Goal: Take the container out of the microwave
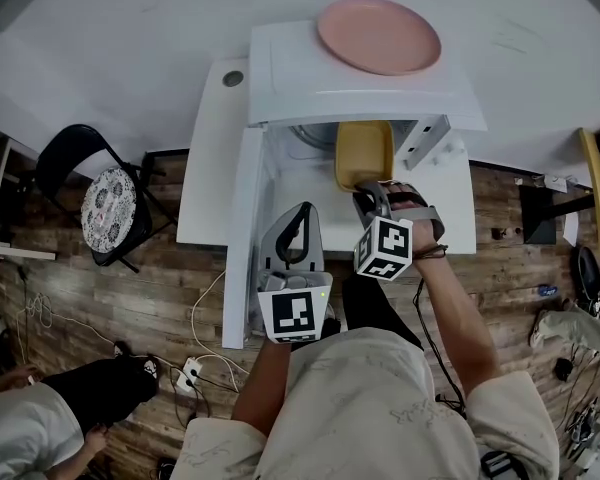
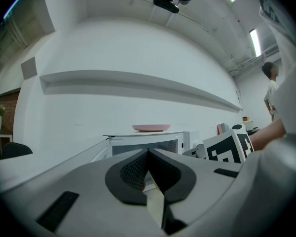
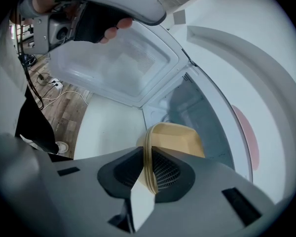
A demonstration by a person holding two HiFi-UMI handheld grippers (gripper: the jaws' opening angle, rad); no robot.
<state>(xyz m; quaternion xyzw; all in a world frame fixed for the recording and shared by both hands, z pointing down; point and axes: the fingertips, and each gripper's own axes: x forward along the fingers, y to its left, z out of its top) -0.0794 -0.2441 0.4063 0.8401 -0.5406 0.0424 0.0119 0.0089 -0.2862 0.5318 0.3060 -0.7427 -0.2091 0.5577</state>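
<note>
**Microwave** [image 1: 365, 78]: it is set on a white desk [image 1: 450, 218] against the wall. A pink plate [image 1: 379, 35] is carried on its top. The door [image 1: 242, 238] is swung fully out to the left and projects past the desk's front edge.

**Container** [image 1: 364, 155]: yellow, and found in the cavity's mouth, right of the middle. Its right side lies near the right edge of the opening. More room is left on its left side, where part of the turntable [image 1: 310, 138] is exposed. In the right gripper view the container [image 3: 175, 137] is seen tilted, and the cavity beyond it shows bare.

**Right gripper** [image 1: 365, 196]: angled downward. Its jaws [image 3: 147, 157] are partly closed and clamped on the container's near rim, which passes between the pads.

**Left gripper** [image 1: 302, 213]: held level between the door and the right gripper, apart from both. In its own view the jaws [image 2: 148, 154] are seen closed together, with nothing between them. The microwave [image 2: 148, 144] and plate [image 2: 151, 128] are seen ahead of it.

**Clearance:** the desk strip in front of the opening is occupied only by the two grippers above it. A chair [image 1: 110, 203] is noted left of the desk, and cables [image 1: 195, 368] lie on the floor [image 1: 130, 298] below the door.
</note>
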